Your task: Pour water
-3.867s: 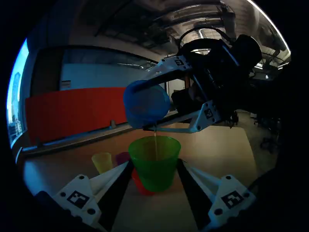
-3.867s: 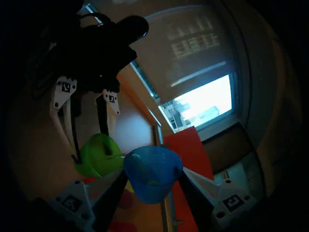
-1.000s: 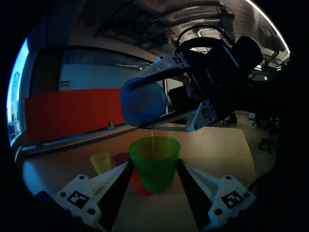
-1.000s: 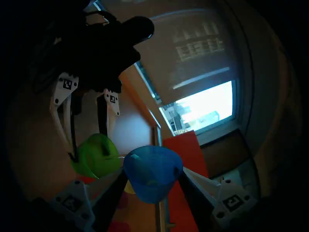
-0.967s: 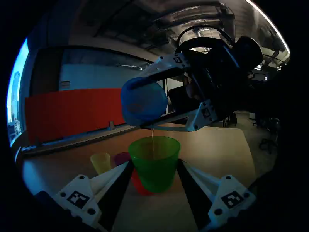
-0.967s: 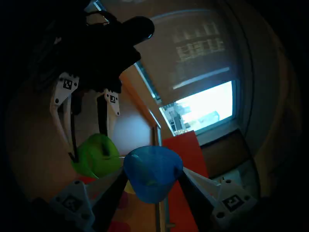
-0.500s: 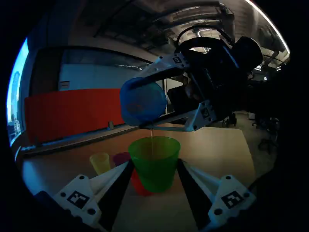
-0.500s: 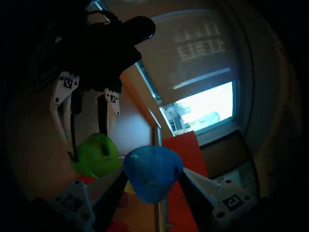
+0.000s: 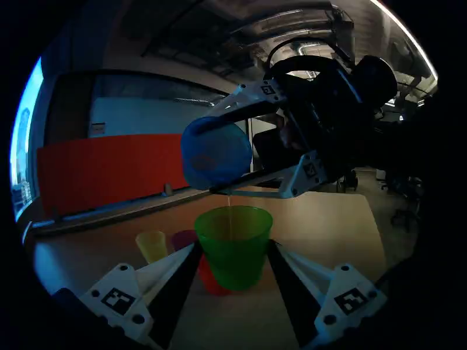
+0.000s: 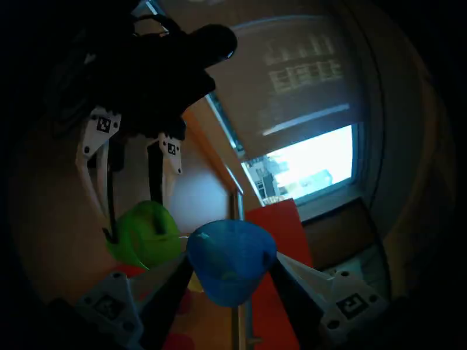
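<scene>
In the left gripper view my left gripper (image 9: 233, 256) is shut on an upright green cup (image 9: 233, 245) held above the wooden table (image 9: 327, 227). Over it the right gripper (image 9: 225, 156) holds a blue cup (image 9: 215, 153) tipped on its side, and a thin stream of liquid (image 9: 229, 204) falls from its rim into the green cup. In the right gripper view the blue cup (image 10: 230, 268) sits between my right gripper's (image 10: 230, 271) fingers, shut on it, with the green cup (image 10: 143, 233) to its left in the left gripper (image 10: 131, 230).
On the table behind the green cup stand a small yellow cup (image 9: 150, 244), a magenta cup (image 9: 184, 238) and a red cup (image 9: 207, 277). A red wall panel (image 9: 111, 169) runs along the far side. A bright window (image 10: 309, 163) lies beyond the table's edge.
The blue cup has tipped a little further and drifted slightly left over the green cup. The stream has grown thinner. The left gripper holds still.
</scene>
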Tool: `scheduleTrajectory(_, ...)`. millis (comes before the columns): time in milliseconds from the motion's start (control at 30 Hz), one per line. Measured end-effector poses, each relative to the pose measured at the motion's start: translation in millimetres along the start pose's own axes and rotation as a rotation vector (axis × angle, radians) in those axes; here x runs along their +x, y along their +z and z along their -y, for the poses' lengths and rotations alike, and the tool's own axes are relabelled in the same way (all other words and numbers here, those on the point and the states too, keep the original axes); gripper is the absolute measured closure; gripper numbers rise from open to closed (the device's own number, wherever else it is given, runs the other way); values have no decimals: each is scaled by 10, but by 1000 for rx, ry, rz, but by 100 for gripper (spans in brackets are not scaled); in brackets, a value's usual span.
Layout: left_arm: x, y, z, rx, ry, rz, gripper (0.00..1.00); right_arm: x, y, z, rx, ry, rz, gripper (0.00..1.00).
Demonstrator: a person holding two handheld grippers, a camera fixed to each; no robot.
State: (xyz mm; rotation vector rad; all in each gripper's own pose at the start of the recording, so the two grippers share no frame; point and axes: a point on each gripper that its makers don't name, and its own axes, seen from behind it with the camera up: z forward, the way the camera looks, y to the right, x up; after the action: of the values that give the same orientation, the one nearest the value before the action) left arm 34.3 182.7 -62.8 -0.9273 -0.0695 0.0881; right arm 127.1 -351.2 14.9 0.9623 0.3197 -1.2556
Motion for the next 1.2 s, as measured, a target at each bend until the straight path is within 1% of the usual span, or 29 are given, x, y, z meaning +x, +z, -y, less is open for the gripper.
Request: scheduleTrajectory(1200, 3, 13, -24, -5, 4, -4, 19, 17, -21, 11, -1, -43, 4, 11)
